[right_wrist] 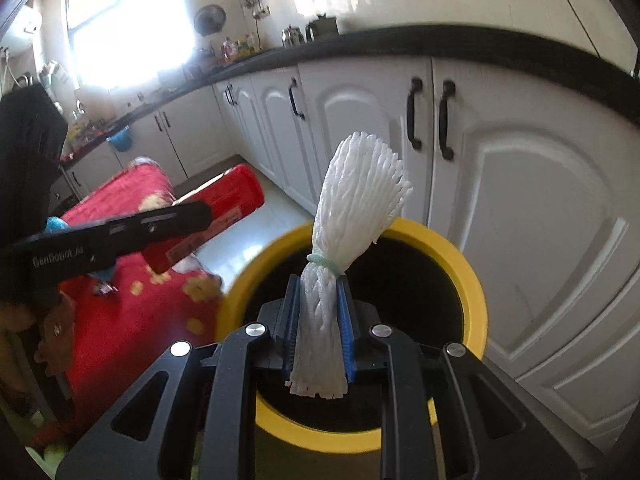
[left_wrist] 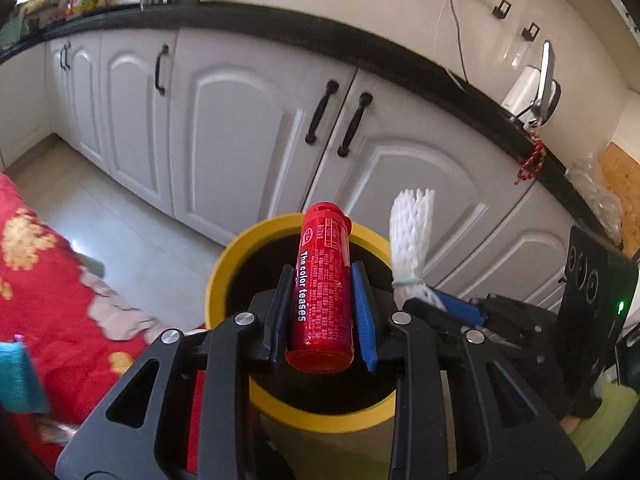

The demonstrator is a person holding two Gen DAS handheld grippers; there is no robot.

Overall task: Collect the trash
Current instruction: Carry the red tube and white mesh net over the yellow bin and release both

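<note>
My left gripper [left_wrist: 322, 280] is shut on a red plastic tube [left_wrist: 325, 280] with white lettering, held over the dark opening of a yellow-rimmed bin [left_wrist: 224, 264]. My right gripper [right_wrist: 319, 290] is shut on a white foam net bundle [right_wrist: 352, 208] tied with a pale green band, above the same yellow-rimmed bin [right_wrist: 460, 264]. In the left wrist view the white foam net bundle [left_wrist: 412, 232] and the right gripper [left_wrist: 444, 304] show just right of the tube. In the right wrist view, the left gripper's body and the red tube [right_wrist: 224, 208] appear at the left.
White cabinet doors with black handles [left_wrist: 320, 112] and a dark countertop [left_wrist: 360, 40] stand behind the bin. A red flowered cloth [left_wrist: 44, 280] covers a surface to the left, with a teal item [left_wrist: 20, 376] on it. Pale floor tiles [left_wrist: 120, 216] lie between.
</note>
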